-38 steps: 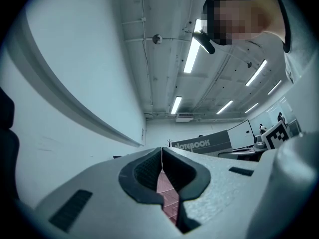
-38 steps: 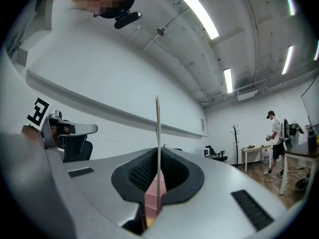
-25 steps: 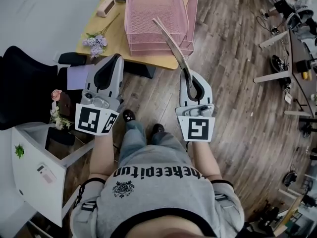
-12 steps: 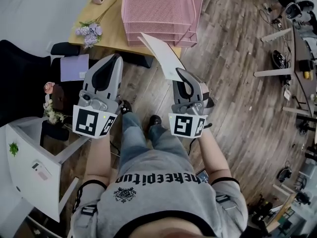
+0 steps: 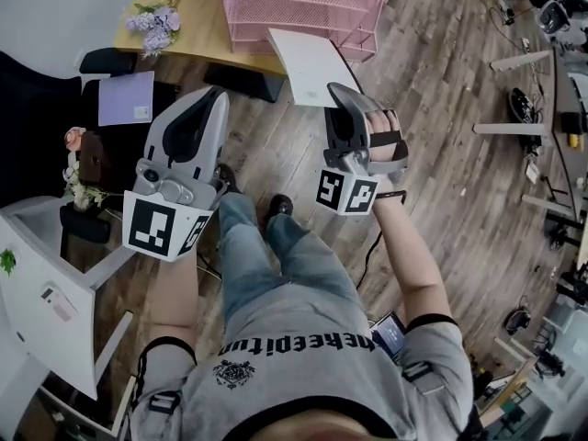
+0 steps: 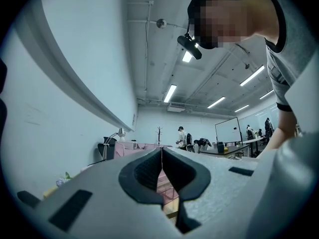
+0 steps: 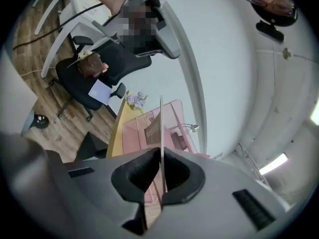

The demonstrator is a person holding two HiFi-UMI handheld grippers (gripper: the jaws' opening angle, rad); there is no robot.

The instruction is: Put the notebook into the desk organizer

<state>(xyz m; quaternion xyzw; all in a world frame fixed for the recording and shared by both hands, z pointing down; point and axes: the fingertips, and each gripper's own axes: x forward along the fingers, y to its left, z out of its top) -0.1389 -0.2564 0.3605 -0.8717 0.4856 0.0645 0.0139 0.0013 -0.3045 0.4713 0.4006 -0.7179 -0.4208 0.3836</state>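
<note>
Currently right hand-held gripper [image 5: 338, 95] clamps notebook [image 5: 308, 67]

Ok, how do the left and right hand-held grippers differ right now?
The right hand-held gripper is shut on the white notebook, pinching its edge; the left hand-held gripper is shut on nothing. In the head view, the right one sits just in front of the pink organizer, while the left one is off to the side, near the black chair. Both have their jaws together.
</note>
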